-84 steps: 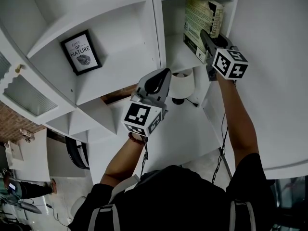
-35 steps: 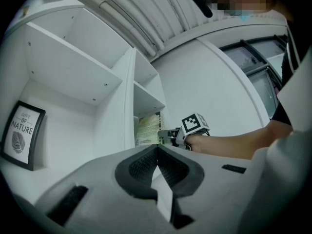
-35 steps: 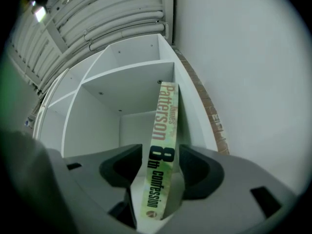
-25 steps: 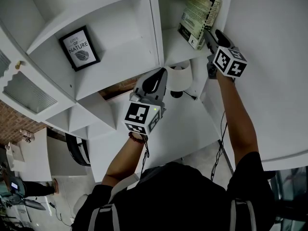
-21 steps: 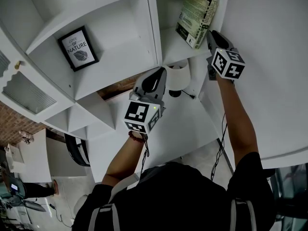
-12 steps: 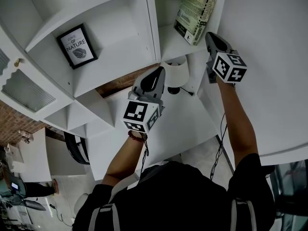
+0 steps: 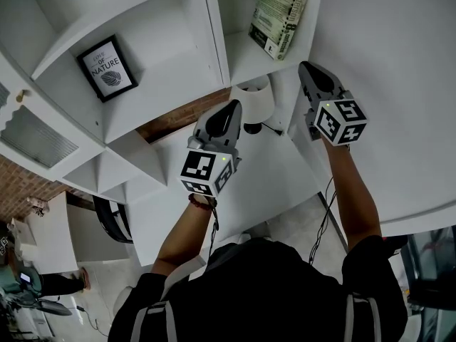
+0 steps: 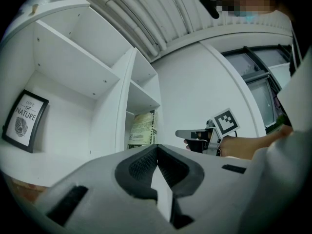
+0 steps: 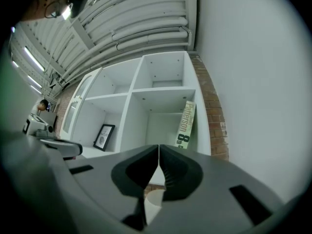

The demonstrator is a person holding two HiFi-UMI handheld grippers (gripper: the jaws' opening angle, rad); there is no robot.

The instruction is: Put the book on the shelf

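Book [image 7: 278,16] stands tilted in the right-hand compartment of the shelf [image 7: 214,38], leaning on the side wall with its spine facing out. The head view's upper edge cuts off its top, and only part of the spine lettering is legible in the right gripper view. Right gripper [image 7: 306,68], just below the book and clear of it, has its jaws pressed together with nothing between them. Left gripper [image 7: 233,107], lower and to the left of the book, is likewise closed and empty. Lamp [image 7: 252,100], under the book's compartment, shows only a pale shade and a dark base, and the rest is hard to make out. Framed print [image 7: 107,70] stands well left of the book, one compartment over.
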